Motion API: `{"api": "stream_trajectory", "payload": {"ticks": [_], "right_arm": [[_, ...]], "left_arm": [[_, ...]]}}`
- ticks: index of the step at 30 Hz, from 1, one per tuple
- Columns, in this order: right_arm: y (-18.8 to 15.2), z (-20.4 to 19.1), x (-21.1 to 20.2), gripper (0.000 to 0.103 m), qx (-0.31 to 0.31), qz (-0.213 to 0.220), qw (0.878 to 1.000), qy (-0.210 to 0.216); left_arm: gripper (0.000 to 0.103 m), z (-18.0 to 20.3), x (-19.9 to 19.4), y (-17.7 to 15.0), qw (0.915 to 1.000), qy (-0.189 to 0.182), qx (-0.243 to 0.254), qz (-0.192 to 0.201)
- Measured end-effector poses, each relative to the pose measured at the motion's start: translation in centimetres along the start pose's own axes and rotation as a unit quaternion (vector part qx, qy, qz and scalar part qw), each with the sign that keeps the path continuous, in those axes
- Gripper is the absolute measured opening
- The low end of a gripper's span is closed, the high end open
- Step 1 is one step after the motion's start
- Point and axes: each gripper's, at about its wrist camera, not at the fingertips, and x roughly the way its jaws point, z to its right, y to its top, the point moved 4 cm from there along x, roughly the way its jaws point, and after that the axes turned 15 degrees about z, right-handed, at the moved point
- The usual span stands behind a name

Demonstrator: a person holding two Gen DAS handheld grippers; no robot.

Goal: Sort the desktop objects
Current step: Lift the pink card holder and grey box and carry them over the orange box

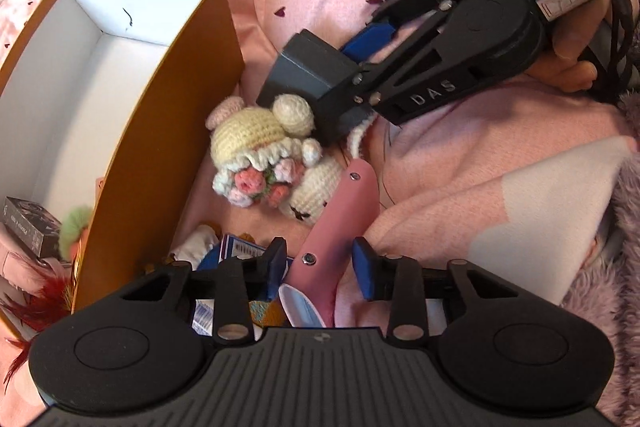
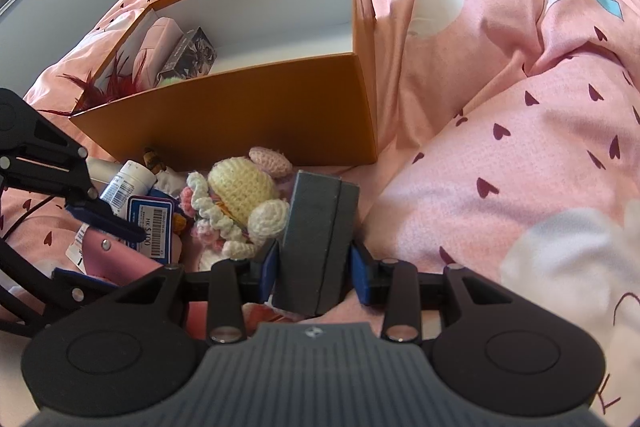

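My left gripper [image 1: 320, 263] points down with its jaws astride a pink handle with two rivets [image 1: 340, 211]. A thin gap shows at the right pad [image 1: 365, 269], so it is open. My right gripper [image 2: 316, 275] is shut on a dark grey rectangular box [image 2: 316, 239], held upright just above the pile. The left wrist view shows that gripper [image 1: 352, 75] and the grey box [image 1: 308, 75] coming in from the upper right. A crocheted doll with flowers [image 1: 260, 155] [image 2: 240, 195] lies between both grippers. The orange carton with a white inside [image 1: 160, 131] [image 2: 240, 115] stands just beyond.
Inside the carton lie a dark card box [image 2: 192, 53], a pink box [image 2: 160, 43] and red feathers [image 2: 116, 83]. Beside the doll are a white bottle [image 2: 128, 183] and a blue price card [image 2: 150, 227]. Everything rests on rumpled pink bedding [image 2: 500, 107]. A hand [image 1: 568, 67] holds the right gripper.
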Motion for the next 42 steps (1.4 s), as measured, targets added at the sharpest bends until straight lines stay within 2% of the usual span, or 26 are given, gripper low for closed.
{"api": "stream_trajectory", "payload": {"ticks": [3, 7, 12, 17, 22, 29, 38, 42], "right_arm": [[0.0, 0.0, 0.0, 0.041, -0.001, -0.001, 1.0, 0.001], [0.0, 0.0, 0.0, 0.041, -0.002, -0.002, 1.0, 0.001], [0.2, 0.6, -0.3, 0.04, 0.021, 0.0, 1.0, 0.009], [0.6, 0.5, -1.0, 0.039, 0.024, 0.011, 1.0, 0.009], [1.4, 0.0, -2.0, 0.039, 0.017, 0.028, 0.999, 0.008], [3.3, -1.1, -3.7, 0.038, 0.002, 0.069, 0.997, 0.018], [6.4, -3.1, -5.0, 0.038, -0.005, 0.102, 0.992, 0.08], [8.2, -4.7, -5.5, 0.038, -0.006, 0.13, 0.987, 0.099]], "left_arm": [[0.028, 1.1, 0.2, -0.3, 0.9995, -0.009, 0.013, -0.027], [0.026, 2.1, 0.1, -0.6, 0.9991, 0.022, 0.005, -0.034], [0.025, 1.8, -1.4, -1.1, 0.9973, 0.058, -0.044, -0.013], [0.021, 0.9, -4.2, -1.6, 0.9897, 0.083, -0.112, 0.032], [0.02, -0.2, -7.0, -1.7, 0.9745, 0.112, -0.171, 0.093], [0.02, -1.3, -10.7, -0.7, 0.9495, 0.138, -0.216, 0.181], [0.019, -3.9, -13.5, 0.5, 0.9189, 0.176, -0.256, 0.243], [0.019, -5.0, -14.2, 1.0, 0.9084, 0.193, -0.264, 0.261]]}}
